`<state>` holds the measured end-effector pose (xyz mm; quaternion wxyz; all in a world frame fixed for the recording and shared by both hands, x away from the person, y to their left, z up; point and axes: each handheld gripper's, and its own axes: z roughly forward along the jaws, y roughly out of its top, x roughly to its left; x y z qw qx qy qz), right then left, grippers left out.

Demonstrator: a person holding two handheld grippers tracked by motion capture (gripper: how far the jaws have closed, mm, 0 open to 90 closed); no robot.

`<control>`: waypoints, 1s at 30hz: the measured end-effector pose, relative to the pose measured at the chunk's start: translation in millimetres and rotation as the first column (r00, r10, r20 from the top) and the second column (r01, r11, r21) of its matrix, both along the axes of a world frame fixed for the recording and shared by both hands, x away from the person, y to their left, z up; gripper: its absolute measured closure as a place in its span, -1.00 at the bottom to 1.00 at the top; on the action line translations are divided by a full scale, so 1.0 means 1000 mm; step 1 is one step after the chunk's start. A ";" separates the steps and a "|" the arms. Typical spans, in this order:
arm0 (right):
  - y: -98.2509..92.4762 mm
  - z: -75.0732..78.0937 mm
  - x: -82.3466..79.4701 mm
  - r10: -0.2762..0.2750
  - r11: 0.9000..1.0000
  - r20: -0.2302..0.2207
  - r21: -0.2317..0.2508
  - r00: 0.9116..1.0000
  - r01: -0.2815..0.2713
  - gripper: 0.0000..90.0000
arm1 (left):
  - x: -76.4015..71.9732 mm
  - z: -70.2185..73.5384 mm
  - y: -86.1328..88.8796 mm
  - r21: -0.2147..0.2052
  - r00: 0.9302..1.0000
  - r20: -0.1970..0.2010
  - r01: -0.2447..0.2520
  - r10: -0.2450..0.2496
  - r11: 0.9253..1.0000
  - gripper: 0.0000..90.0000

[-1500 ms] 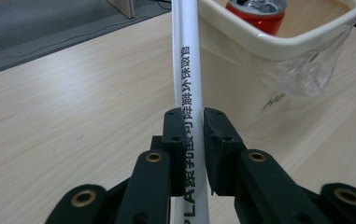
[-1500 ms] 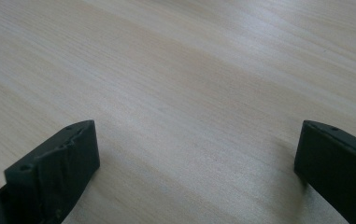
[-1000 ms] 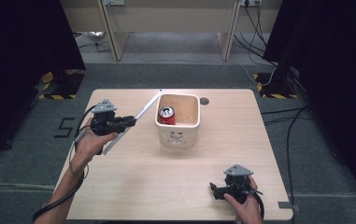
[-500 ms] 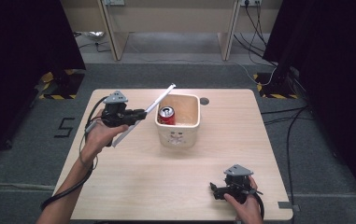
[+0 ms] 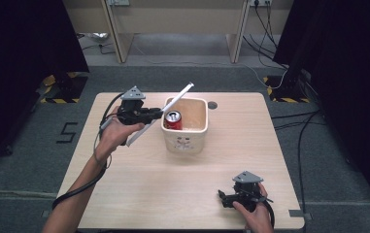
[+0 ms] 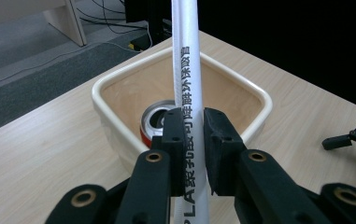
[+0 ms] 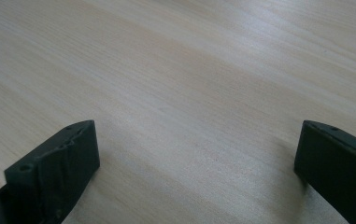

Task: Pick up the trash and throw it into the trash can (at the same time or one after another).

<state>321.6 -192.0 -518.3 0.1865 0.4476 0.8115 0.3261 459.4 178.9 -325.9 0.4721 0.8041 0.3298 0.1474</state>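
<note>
Wrapped straw (image 6: 185, 70), carried to bin (image 5: 199, 141).

Straw: clamped mid-length in left gripper (image 6: 194, 122), jaws closed on it; now lifted off the table, tip slanting over the bin rim above the can (image 5: 174, 119), likely for insertion. Right gripper (image 5: 228, 198): jaws wide apart, empty, resting on the table (image 5: 148, 184) near its front edge.

High view overlooks table (image 5: 124, 194); tool views sit close, low.
</note>
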 end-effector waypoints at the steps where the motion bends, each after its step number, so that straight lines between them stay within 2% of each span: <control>1: 0.000 0.000 0.000 0.000 1.000 0.000 0.000 1.000 0.000 -0.99 | 0.001 0.001 -0.003 0.000 1.000 0.002 0.005 -0.005 1.000 0.75; 20: 0.000 0.000 0.000 0.005 1.000 -0.001 -0.002 1.000 -0.005 -0.99 | 0.027 0.008 -0.054 -0.008 0.999 -0.006 0.047 -0.047 0.999 0.75; 30: 0.000 0.000 0.000 0.006 1.000 -0.003 -0.001 1.000 -0.006 -0.99 | 0.042 0.007 -0.074 -0.001 0.999 -0.023 0.049 -0.049 0.999 0.75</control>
